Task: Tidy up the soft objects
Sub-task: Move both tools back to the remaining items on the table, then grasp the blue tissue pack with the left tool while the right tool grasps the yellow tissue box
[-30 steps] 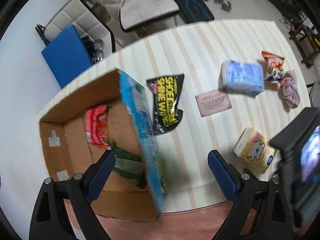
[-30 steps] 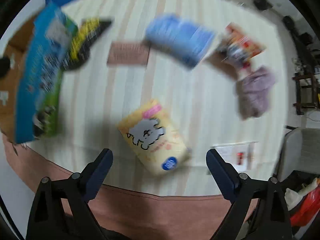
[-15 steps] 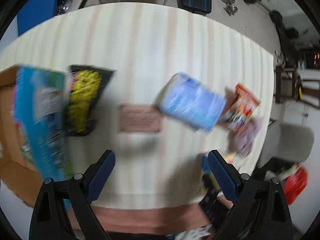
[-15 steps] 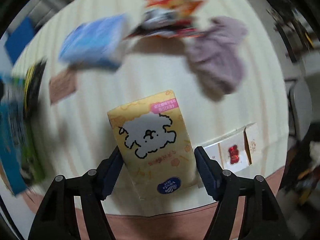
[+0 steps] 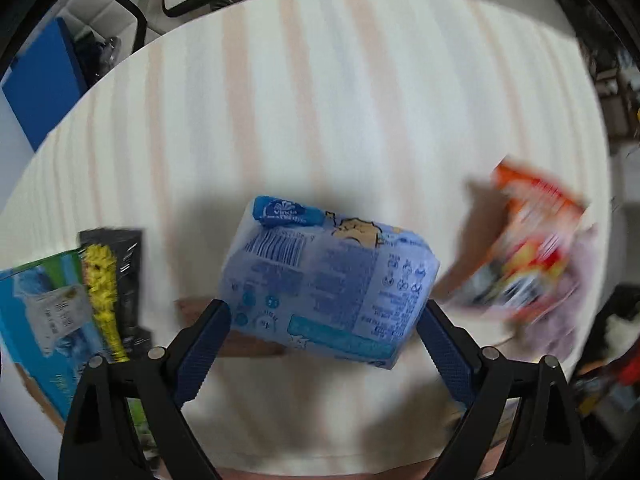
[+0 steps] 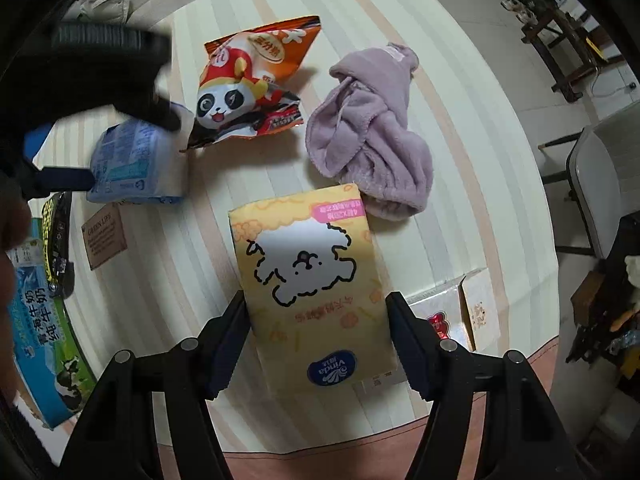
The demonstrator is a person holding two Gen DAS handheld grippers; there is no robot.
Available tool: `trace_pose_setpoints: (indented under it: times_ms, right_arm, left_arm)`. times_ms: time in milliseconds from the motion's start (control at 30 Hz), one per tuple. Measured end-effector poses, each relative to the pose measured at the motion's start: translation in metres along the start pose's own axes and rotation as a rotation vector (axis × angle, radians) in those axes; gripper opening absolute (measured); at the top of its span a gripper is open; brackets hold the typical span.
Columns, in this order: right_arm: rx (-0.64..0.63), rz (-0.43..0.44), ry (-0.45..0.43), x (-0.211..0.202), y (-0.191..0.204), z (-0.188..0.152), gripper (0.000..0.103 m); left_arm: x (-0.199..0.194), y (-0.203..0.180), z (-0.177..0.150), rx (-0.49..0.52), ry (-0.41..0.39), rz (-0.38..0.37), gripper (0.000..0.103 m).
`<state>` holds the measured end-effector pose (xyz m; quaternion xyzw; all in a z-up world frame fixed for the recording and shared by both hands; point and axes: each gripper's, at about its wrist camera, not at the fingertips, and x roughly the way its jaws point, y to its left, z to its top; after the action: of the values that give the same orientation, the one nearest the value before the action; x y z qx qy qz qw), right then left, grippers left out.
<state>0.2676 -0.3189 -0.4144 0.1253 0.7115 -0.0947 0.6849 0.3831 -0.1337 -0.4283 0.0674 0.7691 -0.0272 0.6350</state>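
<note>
Grabbing two tissue packs at once, box [image 6: 40, 320] far left as reference. Left gripper [image 5: 324, 328] well right of box: jaws wide, straddling blue pack [image 5: 328, 280], pads at its sides, no clear squeeze. Right gripper [image 6: 316, 336] farther right again: jaws have just been closing, about half open, pads against yellow pack [image 6: 312, 292] flanks, pack flat on table [image 6: 440, 160]. Snack bag [image 6: 252, 80] and purple cloth [image 6: 372, 132] beyond, untouched. Next, probably: close left firmly, lift both, carry to box.

Yellow tissue pack [image 6: 312, 292], blue tissue pack [image 5: 328, 280], lilac towel [image 6: 372, 136].
</note>
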Motion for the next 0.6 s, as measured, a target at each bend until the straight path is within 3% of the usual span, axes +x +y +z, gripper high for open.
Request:
trace_pose_setpoints:
  times_ms: [100,167,333,400,467,600]
  right_arm:
    - [-0.01,0.003,0.004,-0.003,0.003,-0.006,0.07]
    - [-0.011,0.008,0.009,-0.001,0.003,-0.01,0.07]
    - [0.014,0.073,0.049,0.001,0.0,-0.021,0.07]
    - [0.043,0.092,0.061,0.005,0.003,-0.016,0.07]
    - [0.077,0.126,0.088,0.01,0.001,-0.007,0.07]
    - [0.113,0.154,0.113,0.016,-0.006,0.001,0.07]
  left_arm:
    - [0.003,0.024,-0.018,-0.002,0.023,0.03,0.095]
    - [0.001,0.047,-0.028,-0.052,0.039,0.0,0.095]
    - [-0.018,0.1,-0.046,-0.297,0.055,-0.305,0.095]
    - [-0.014,0.113,-0.045,-0.382,0.072,-0.374,0.095]
    - [-0.001,0.117,-0.041,-0.435,0.11,-0.401,0.095]
    - [0.037,0.121,-0.024,-0.519,0.209,-0.362,0.095]
